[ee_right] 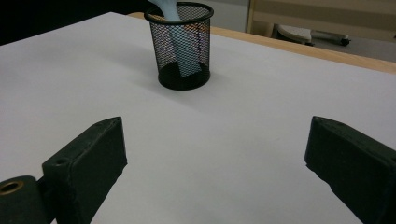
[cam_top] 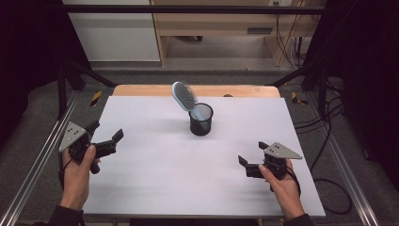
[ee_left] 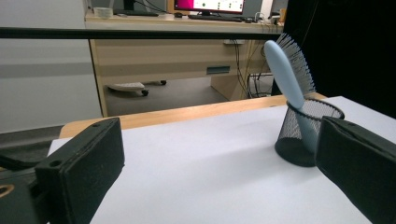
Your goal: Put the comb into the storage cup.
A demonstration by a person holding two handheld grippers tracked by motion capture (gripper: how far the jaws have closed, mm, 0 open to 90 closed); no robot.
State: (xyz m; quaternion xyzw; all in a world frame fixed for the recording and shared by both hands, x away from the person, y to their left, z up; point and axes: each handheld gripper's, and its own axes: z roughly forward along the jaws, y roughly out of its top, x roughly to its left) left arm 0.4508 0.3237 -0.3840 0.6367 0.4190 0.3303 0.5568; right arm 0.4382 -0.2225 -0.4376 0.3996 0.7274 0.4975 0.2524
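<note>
A black mesh cup (cam_top: 201, 120) stands upright at the far middle of the white table top (cam_top: 155, 169). A light blue hairbrush (cam_top: 184, 96) rests in it handle down, its bristled head leaning up and to the left. My left gripper (cam_top: 106, 131) is open near the table's left edge, well short of the cup. My right gripper (cam_top: 252, 153) is open at the near right, empty too. In the left gripper view the cup (ee_left: 303, 135) and brush (ee_left: 285, 70) sit ahead by the right jaw. In the right gripper view the cup (ee_right: 183, 51) stands far ahead, between the wide jaws.
A wooden strip (cam_top: 141, 90) edges the table's far side. Metal rails (cam_top: 42, 155) run along both sides. Cables (cam_top: 324, 141) trail on the floor to the right. A wooden desk (cam_top: 211, 28) stands beyond the table.
</note>
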